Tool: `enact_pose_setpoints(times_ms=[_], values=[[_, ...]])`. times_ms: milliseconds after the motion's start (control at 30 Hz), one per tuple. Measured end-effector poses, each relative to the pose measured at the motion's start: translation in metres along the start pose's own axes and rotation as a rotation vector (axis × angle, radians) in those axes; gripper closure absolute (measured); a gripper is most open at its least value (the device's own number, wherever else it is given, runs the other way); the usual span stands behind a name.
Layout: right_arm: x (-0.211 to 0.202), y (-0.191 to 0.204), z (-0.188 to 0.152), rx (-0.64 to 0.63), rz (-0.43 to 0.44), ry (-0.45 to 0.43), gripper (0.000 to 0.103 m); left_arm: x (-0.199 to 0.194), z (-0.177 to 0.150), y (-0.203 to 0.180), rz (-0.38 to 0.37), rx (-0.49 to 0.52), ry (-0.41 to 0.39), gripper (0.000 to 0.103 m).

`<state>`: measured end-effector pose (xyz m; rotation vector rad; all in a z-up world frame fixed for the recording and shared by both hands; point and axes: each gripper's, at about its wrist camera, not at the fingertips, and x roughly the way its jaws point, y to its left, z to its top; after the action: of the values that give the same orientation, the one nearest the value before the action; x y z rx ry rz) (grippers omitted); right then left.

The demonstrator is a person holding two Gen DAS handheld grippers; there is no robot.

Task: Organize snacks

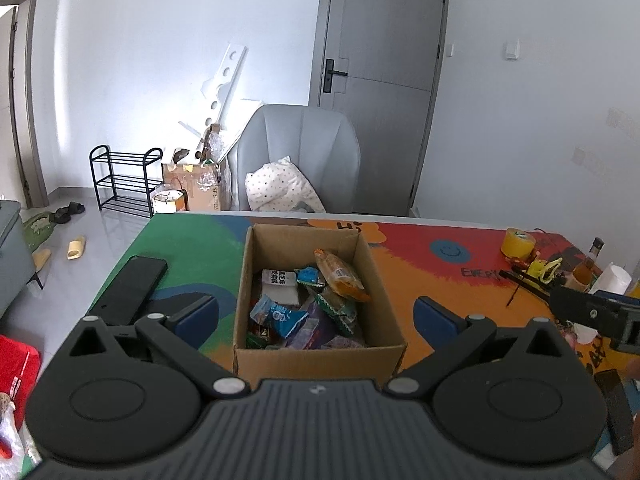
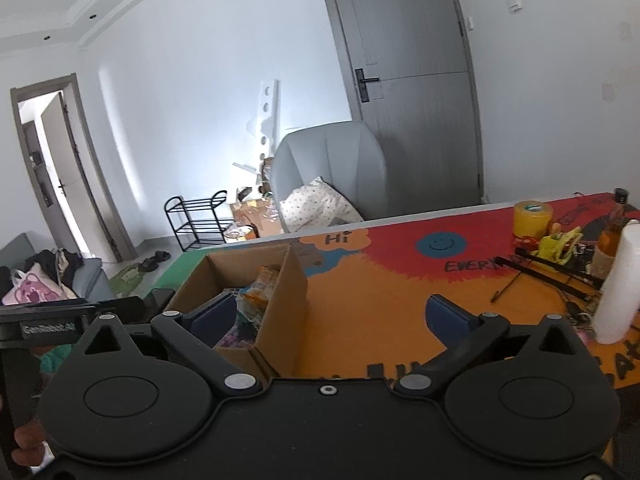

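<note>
An open cardboard box (image 1: 320, 360) stands on the colourful table mat (image 1: 420, 272). It holds several snack packets: an orange one (image 1: 340, 274), a white one (image 1: 280, 282), a blue one (image 1: 286, 316) and a green one (image 1: 338, 308). My left gripper (image 1: 316, 314) hovers in front of the box, open wide with nothing between its blue pads (image 1: 198, 312). My right gripper (image 2: 332, 316) is open wide too and empty. In the right wrist view the box (image 2: 284, 304) sits under its left finger (image 2: 216, 316).
A black phone (image 1: 132, 288) lies left of the box. A yellow tape roll (image 1: 518, 242), a bottle (image 1: 588, 264), black sticks and a tall white cylinder (image 2: 618, 284) crowd the right end of the table. A grey chair (image 1: 304, 152) stands behind the table.
</note>
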<state>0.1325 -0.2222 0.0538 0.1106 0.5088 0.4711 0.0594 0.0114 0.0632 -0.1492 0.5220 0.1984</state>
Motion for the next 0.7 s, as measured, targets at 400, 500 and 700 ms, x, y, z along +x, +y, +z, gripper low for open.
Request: enact_pose_setpoints(times_ms=[400, 500, 700], values=[[-0.032, 0.002, -0.003, -0.017, -0.006, -0.004, 0.000, -0.039, -0.014, 0.002, -0.009, 0.066, -0.011, 0.000], [-0.042, 0.004, -0.007, -0.022, -0.007, -0.013, 0.000, -0.049, -0.019, 0.003, -0.014, 0.069, -0.019, 0.000], [-0.062, 0.003, -0.015, 0.018, -0.026, -0.025, 0.000, -0.068, -0.034, 0.003, -0.026, 0.113, -0.048, 0.000]])
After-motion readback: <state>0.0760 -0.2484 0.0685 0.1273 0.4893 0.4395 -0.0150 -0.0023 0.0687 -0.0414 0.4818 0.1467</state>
